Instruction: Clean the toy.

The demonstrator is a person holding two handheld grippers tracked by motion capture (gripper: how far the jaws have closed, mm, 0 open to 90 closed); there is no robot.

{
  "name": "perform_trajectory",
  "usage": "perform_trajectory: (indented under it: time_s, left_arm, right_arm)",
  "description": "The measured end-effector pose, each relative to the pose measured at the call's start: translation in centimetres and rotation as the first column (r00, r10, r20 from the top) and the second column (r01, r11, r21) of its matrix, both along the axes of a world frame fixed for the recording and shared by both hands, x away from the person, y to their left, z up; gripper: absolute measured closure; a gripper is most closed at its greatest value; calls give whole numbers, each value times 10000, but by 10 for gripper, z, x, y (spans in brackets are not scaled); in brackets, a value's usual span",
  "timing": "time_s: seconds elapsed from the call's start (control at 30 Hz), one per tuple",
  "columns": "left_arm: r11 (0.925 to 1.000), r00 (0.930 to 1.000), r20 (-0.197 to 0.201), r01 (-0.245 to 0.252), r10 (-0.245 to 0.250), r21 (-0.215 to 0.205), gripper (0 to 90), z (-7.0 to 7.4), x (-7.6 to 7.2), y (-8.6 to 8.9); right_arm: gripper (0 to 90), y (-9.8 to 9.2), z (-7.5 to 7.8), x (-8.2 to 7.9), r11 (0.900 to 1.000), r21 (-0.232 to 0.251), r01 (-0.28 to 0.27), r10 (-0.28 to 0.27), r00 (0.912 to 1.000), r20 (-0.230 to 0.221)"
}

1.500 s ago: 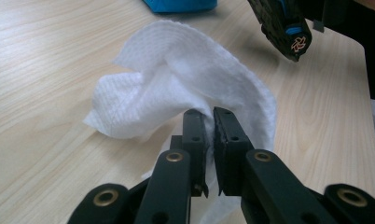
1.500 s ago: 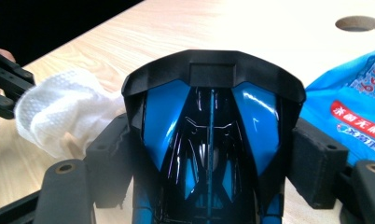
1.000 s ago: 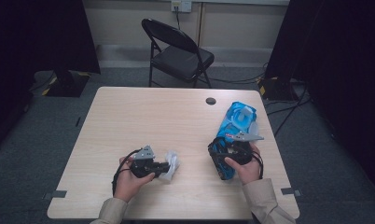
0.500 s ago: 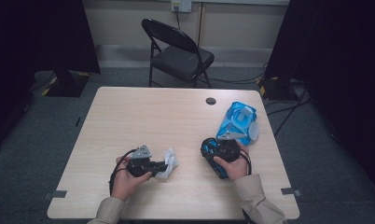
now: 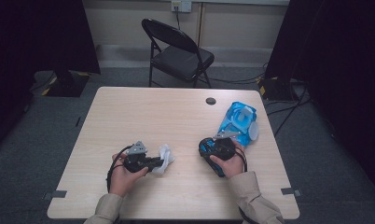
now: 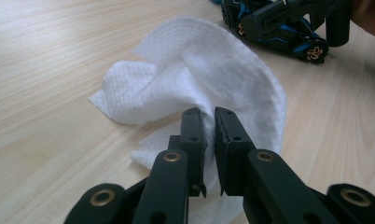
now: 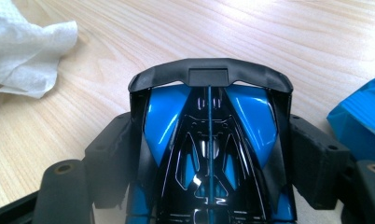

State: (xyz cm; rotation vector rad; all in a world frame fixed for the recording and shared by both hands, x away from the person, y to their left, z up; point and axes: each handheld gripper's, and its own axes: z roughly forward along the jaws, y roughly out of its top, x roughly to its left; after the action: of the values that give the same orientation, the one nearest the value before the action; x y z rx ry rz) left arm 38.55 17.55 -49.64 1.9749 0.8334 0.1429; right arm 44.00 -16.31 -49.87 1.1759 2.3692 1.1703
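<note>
Near the table's (image 5: 129, 107) front edge, the left gripper (image 5: 158, 163) pinches a white wipe (image 6: 209, 70), while the right gripper (image 5: 205, 148) clamps a blue toy car (image 7: 209, 140) just beside it. Wiping appears not yet begun; cloth and car remain apart.

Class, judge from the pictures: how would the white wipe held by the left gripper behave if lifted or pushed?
The white wipe looks floppy: it lies crumpled in soft folds. It is probably very light, being thin. Pushed, it would likely bunch rather than slide on the table.
</note>
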Motion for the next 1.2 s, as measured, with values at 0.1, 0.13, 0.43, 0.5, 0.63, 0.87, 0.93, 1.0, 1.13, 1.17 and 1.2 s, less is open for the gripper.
perform_trajectory:
  time_s: [0.1,0.13,0.43,0.5,0.63,0.87,0.93,1.0,1.13,1.17,1.2]
  left_arm:
    - [9999,10000,-7,-83,83,125,827,-2,2,1]
    - [9999,10000,-18,-74,74,155,827,-2,2,1]
    - [9994,9996,43,-279,278,183,822,-4,10,4]
    - [9994,9996,58,-266,265,212,819,-5,11,4]
    - [9992,9994,91,-328,327,210,805,-6,12,5]
    - [9990,9992,214,-338,332,281,778,-3,12,5]
    - [9988,9992,242,-312,303,386,764,-2,10,6]
    - [9979,9986,373,-399,380,508,732,0,9,7]
    - [9963,9964,526,-690,663,513,641,5,8,9]
    - [9955,9956,597,-753,719,578,605,7,8,9]
    - [9948,9949,730,-746,694,699,563,8,7,9]
  right_arm:
    - [252,0,-1,2,10000,-56,18,-18,10000,-44]
    - [251,0,-1,2,9999,-139,16,-16,10000,-29]
    - [247,3,-2,7,9994,-356,-48,45,10000,-73]
    - [241,4,-3,8,9994,-348,-69,66,10000,-66]
    - [240,6,1,10,9978,-610,-260,268,9996,120]
    - [243,3,7,8,9984,-426,-376,390,9987,341]
    - [247,0,12,6,9992,-247,-316,326,9987,403]
    - [238,-1,16,5,9992,-299,-283,295,9987,410]
    - [233,-5,22,0,9994,-199,-282,290,9987,408]
    - [233,-7,23,-2,9993,-201,-330,339,9985,437]
    - [230,-8,23,-3,9993,-207,-307,315,9986,429]
